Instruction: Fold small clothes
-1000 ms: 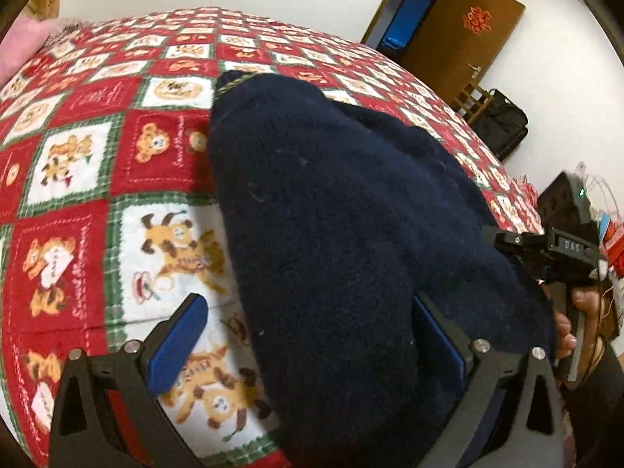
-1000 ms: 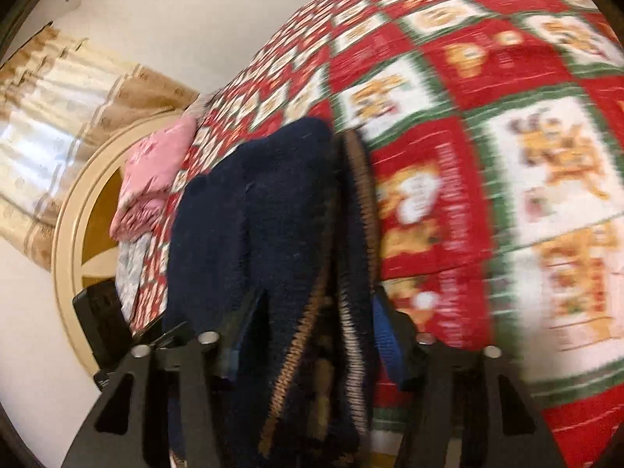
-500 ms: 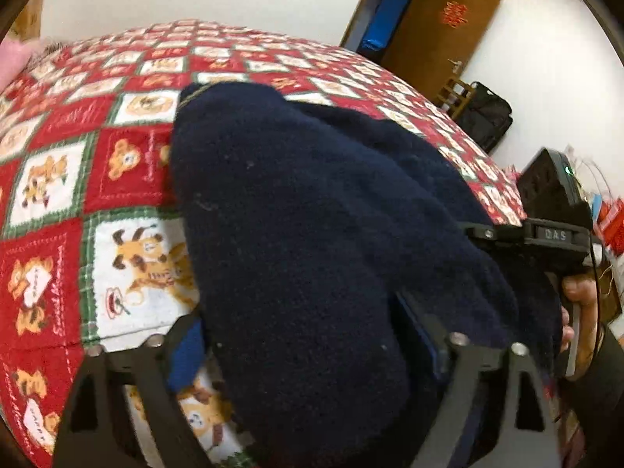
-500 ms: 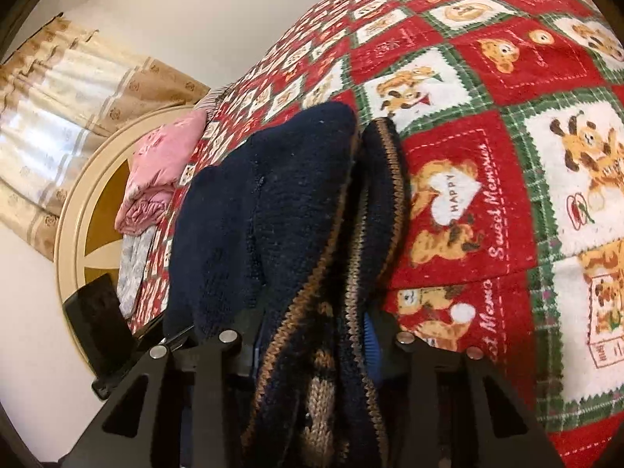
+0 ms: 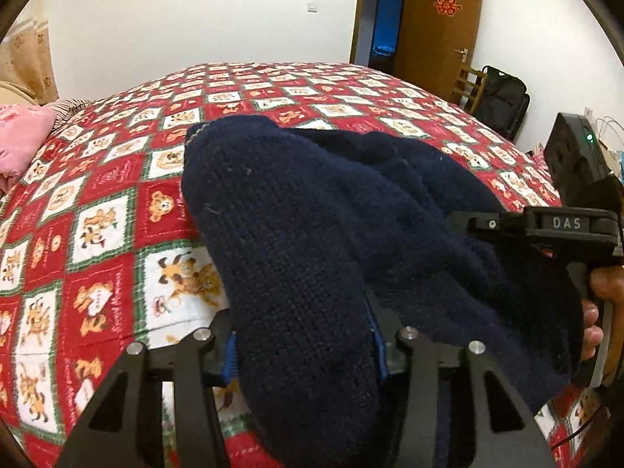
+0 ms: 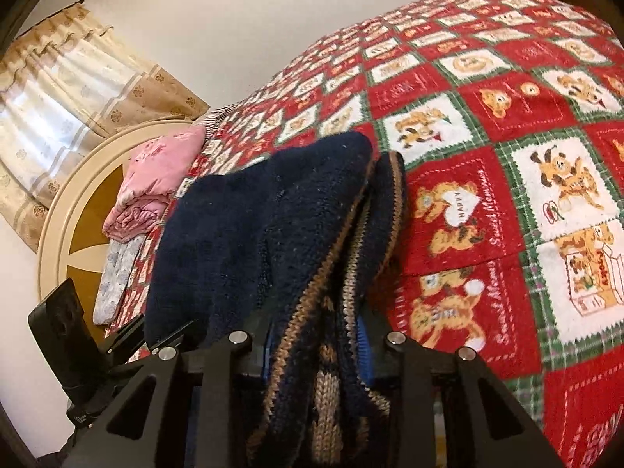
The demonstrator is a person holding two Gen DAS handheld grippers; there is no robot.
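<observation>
A dark navy knitted sweater (image 5: 312,234) with tan patterned trim (image 6: 312,304) is lifted at its near edge above a red, white and green bear-print bedspread (image 5: 109,202). My left gripper (image 5: 304,351) is shut on one thick fold of it. My right gripper (image 6: 316,343) is shut on the trimmed edge, and it shows in the left wrist view (image 5: 546,230) at the right, held by a hand. The sweater's far part rests on the bed. The fingertips are hidden in the fabric.
Folded pink cloth (image 6: 156,179) lies by a cream round headboard (image 6: 70,202) at the bed's left end. A brown door (image 5: 436,27), a wooden chair (image 5: 470,85) and a black bag (image 5: 503,101) stand by the far wall. A curtain (image 6: 66,78) hangs at the left.
Both grippers have closed tighter on the sweater and lifted it, tilting up so more of the room shows. The sweater bunches higher off the bedspread.
</observation>
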